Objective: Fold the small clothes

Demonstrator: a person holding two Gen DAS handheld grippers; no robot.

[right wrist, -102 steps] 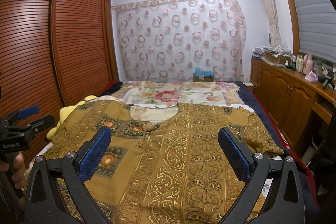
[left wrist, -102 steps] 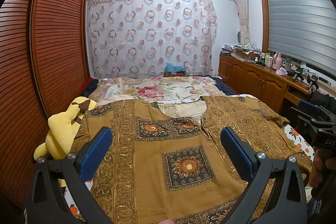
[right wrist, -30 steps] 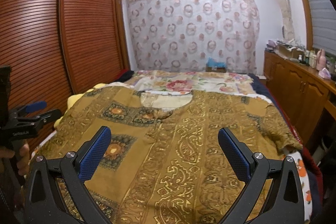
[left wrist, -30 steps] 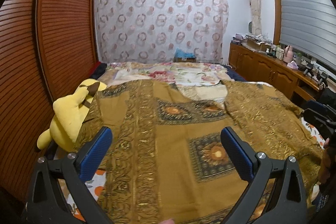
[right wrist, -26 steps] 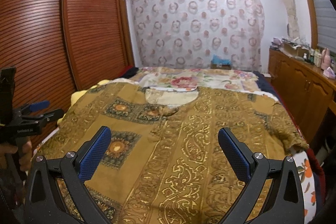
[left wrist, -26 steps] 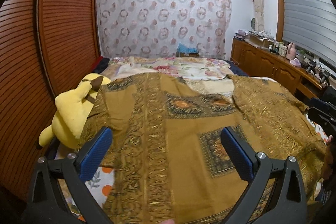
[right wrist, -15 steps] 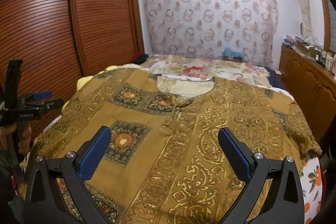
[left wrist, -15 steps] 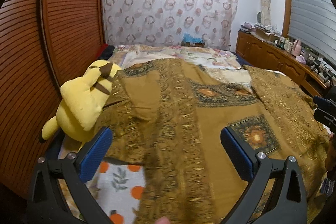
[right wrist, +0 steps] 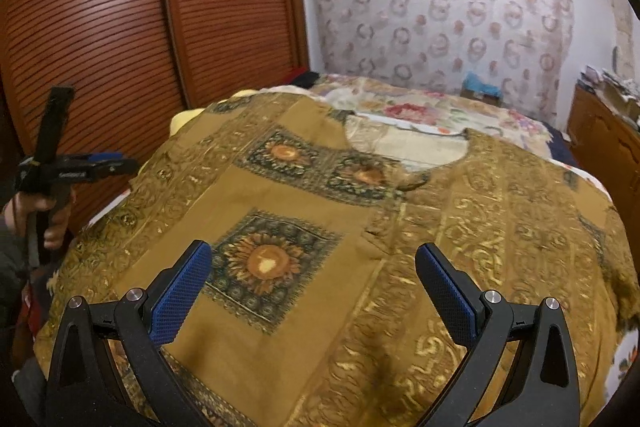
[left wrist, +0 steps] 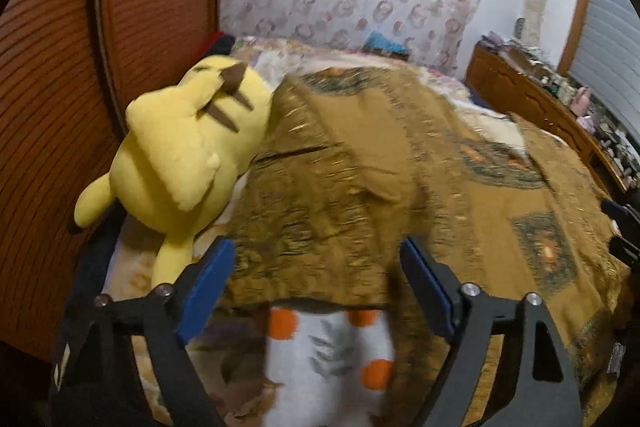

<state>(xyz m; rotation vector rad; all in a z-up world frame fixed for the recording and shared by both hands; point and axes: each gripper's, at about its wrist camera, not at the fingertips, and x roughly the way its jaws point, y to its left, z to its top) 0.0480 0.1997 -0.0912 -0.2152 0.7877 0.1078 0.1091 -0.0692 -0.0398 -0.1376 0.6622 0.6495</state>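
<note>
A brown and gold patterned shirt [left wrist: 400, 167] [right wrist: 360, 211] lies spread flat on the bed, neckline toward the far end. My left gripper [left wrist: 316, 289] hovers low at the shirt's left sleeve. The sleeve's hem edge lies between the blue pads, which are not pressing on it, and the jaws are closing. The right wrist view shows the left gripper [right wrist: 76, 167] from the side in a person's hand. My right gripper [right wrist: 314, 293] stands open over the shirt's front near the sunflower square, with nothing gripped. Its tip [left wrist: 620, 223] shows at the right edge of the left wrist view.
A yellow plush toy [left wrist: 180, 155] lies against the shirt's left sleeve by the bed's left edge. A white bedsheet [left wrist: 328, 355] with orange dots shows below the hem. The slatted wooden wardrobe [right wrist: 120, 27] stands close on the left and a wooden dresser [left wrist: 540, 107] on the right.
The left gripper has swung left and down to the sleeve hem by the plush toy, and its jaws have narrowed. The right gripper has dropped closer over the shirt front.
</note>
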